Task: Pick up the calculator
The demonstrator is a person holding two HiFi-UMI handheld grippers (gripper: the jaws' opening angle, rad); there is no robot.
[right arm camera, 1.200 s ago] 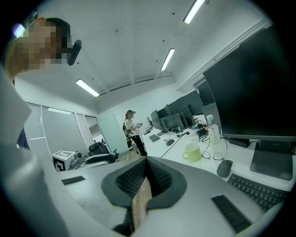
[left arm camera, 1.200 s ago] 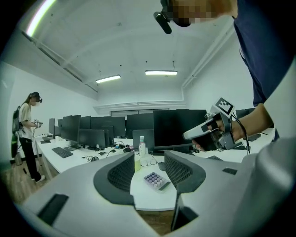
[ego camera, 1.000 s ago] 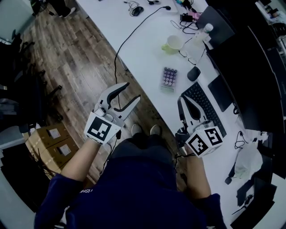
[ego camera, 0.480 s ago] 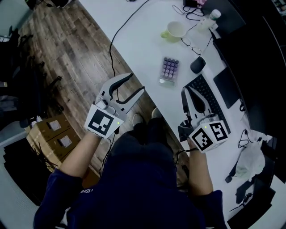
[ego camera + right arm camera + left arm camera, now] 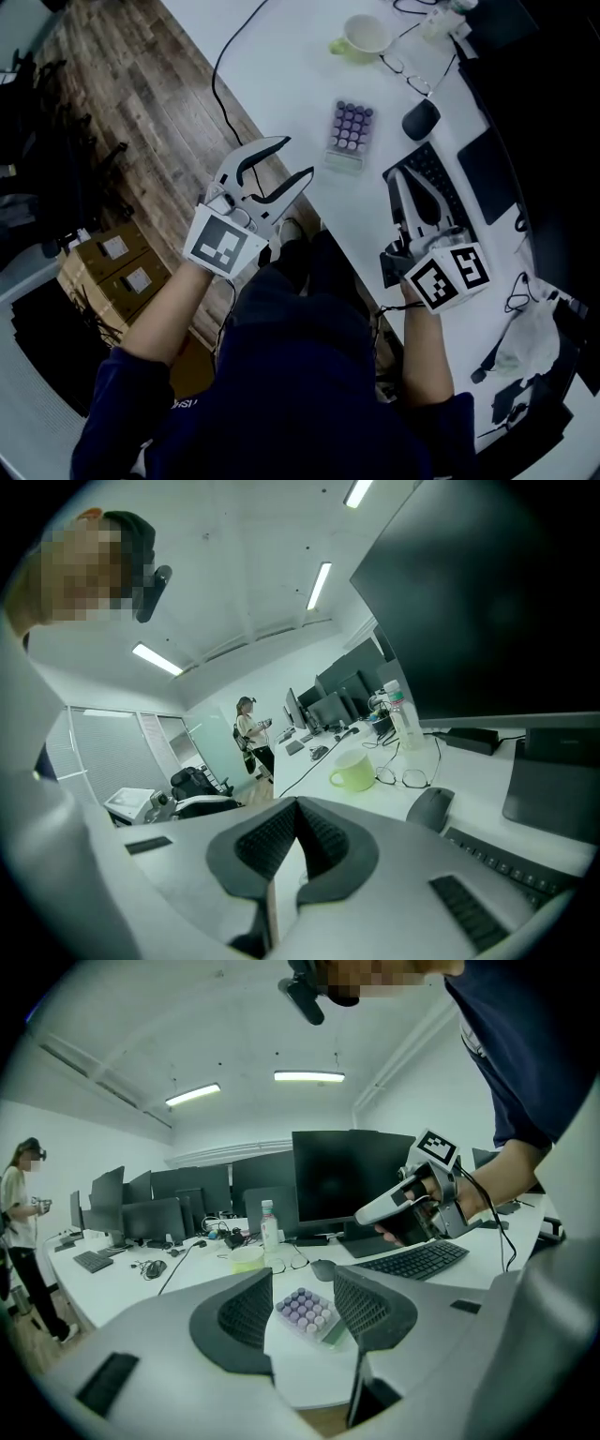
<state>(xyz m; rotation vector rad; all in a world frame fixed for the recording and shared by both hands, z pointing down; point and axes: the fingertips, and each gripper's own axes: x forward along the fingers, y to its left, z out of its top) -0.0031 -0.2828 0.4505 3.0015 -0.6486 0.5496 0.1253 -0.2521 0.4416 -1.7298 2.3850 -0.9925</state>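
The calculator (image 5: 351, 134), pale with rows of round purple keys, lies flat on the white desk (image 5: 281, 75) near its front edge. My left gripper (image 5: 295, 157) is open and hangs just off the desk edge, its jaws aimed at the calculator a short way ahead. In the left gripper view the calculator (image 5: 307, 1312) shows through the gap of the left gripper (image 5: 302, 1283), apart from both pads. My right gripper (image 5: 401, 178) is shut on nothing and hovers over the black keyboard (image 5: 433, 187). Its pads meet in the right gripper view, where the right gripper (image 5: 296, 806) points down the desk.
A black mouse (image 5: 420, 119) lies right of the calculator, with glasses (image 5: 412, 70) and a pale green mug (image 5: 364, 36) beyond. A black cable (image 5: 220, 66) runs off the desk's left edge. Cardboard boxes (image 5: 108, 267) stand on the wooden floor. A person (image 5: 251, 733) stands far off.
My left gripper has moved forward and right, toward the desk edge and the calculator, still open. The right gripper stays shut over the keyboard.
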